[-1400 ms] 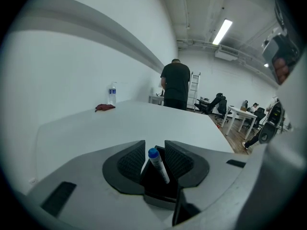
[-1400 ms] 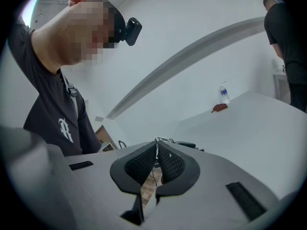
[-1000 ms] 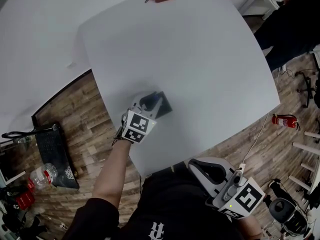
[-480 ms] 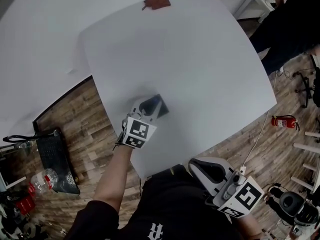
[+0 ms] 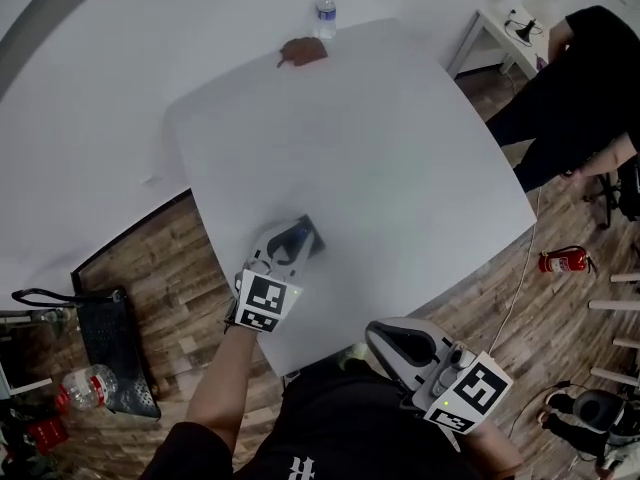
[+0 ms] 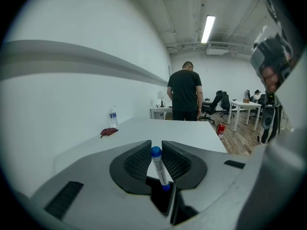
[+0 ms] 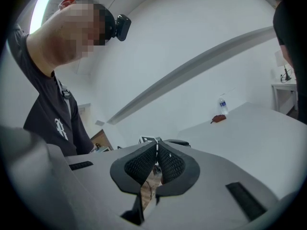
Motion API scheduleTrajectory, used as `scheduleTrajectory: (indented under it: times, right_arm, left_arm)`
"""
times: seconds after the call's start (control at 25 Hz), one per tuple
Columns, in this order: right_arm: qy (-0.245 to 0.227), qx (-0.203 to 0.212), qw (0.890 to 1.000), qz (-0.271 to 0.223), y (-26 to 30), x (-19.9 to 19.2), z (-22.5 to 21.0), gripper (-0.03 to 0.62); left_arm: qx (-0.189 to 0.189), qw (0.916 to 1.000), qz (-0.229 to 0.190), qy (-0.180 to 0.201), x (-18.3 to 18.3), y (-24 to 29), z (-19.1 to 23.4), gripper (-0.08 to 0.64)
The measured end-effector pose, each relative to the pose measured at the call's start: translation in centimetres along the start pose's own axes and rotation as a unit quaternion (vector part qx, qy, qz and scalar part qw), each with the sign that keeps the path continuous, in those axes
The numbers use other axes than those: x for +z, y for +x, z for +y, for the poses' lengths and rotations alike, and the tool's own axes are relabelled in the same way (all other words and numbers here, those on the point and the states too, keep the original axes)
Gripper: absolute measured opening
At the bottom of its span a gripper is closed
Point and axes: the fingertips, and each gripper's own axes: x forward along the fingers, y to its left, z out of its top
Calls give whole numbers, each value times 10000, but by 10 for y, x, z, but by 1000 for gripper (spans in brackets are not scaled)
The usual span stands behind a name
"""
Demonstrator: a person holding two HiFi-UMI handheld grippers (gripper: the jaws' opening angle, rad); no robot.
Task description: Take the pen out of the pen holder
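Observation:
A white pen with a blue cap stands tilted in a dark pen holder. The holder sits on the white table near its front left edge. My left gripper is over the holder, and its two pads press the pen just below the cap. In the head view that gripper covers the pen. My right gripper hangs off the table close to the person's body. Its jaws are shut with nothing between them.
A water bottle and a red-brown cloth lie at the table's far edge. A person in black stands at the right. A fire extinguisher and a black bag are on the wooden floor.
The head camera has drawn back, so the table looks smaller and the bottle has come into view. Both grippers keep their places, the left one at the holder.

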Motion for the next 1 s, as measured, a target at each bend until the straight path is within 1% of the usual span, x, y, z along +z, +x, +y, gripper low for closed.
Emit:
scheduleTrajectory:
  times: [0.16,0.28,0.44,0.64,1.0]
  right_arm:
    - [-113,13,9999,-86,-12,4,3,17]
    - [-118,48,9998,-165,-18,7,4,17]
    - [-243,21,9995,-213,-26,10,5,17]
    - [-360,27,9989,-288,-36,13,9,17]
    - [-738,-60,9962,-459,-52,23,15,17]
  left_arm:
    - [42,9998,-186,72,30,-19,-13,69]
    - [44,9995,-280,149,46,-30,-23,69]
    - [27,9990,-399,217,67,-42,-36,69]
    - [-28,9982,-517,310,85,-55,-53,69]
    - [-96,9971,-670,362,114,-86,-85,69]
